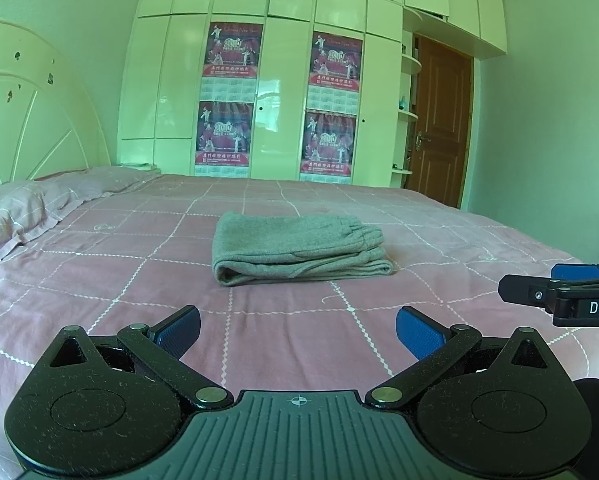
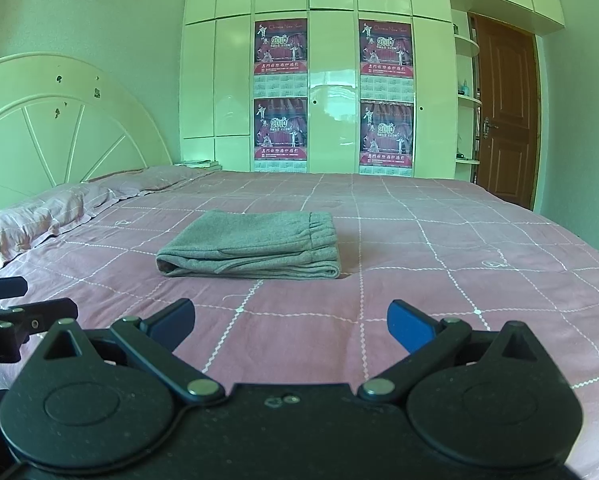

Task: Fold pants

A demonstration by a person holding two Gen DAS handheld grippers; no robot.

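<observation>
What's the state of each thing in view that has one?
Grey pants: folded into a compact stack, flat on the bed, untouched.
Left tool: open, empty, short of the pants.
Right tool: open, empty, short of the pants.
Brown door: shut.
Wardrobe doors: shut.
Pillow: lying rumpled by the headboard.

Folded grey pants [image 1: 299, 248] on pink bedspread [image 1: 99, 272]
</observation>
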